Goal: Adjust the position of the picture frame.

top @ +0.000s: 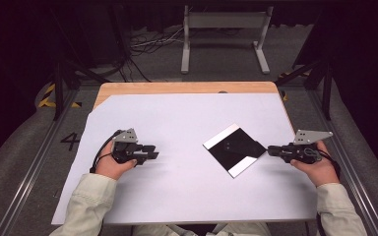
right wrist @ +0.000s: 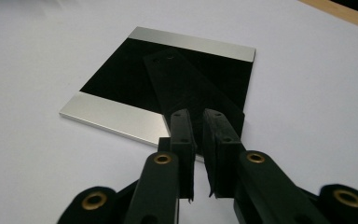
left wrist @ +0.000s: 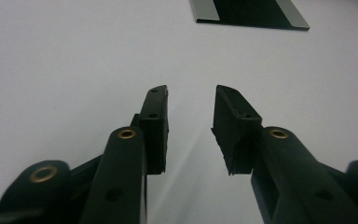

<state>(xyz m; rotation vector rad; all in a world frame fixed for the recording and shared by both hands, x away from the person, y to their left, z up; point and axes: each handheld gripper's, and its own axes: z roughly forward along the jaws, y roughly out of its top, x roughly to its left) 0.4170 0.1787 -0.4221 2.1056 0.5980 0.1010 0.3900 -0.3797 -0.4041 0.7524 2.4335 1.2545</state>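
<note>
A square plate (top: 234, 147), black with a silver band along two opposite edges, lies flat on the white sheet right of centre. On the plate (right wrist: 116, 79) rests a flat black strip (right wrist: 182, 84) with small holes at its far end. My right gripper (top: 270, 149) sits low at the plate's right corner. In the right gripper view its tips (right wrist: 198, 114) hover over the near end of the strip, jaws a narrow slit apart with nothing pinched. My left gripper (top: 153, 152) rests at the left, well away from the plate (left wrist: 251, 11); its jaws (left wrist: 191, 91) stand open and empty.
A white sheet (top: 177, 123) covers most of the wooden tabletop (top: 177, 87), which shows along the far edge. Behind the table stand a grey metal frame (top: 224, 29) and loose cables (top: 147, 42) on the floor. Rails run along both sides.
</note>
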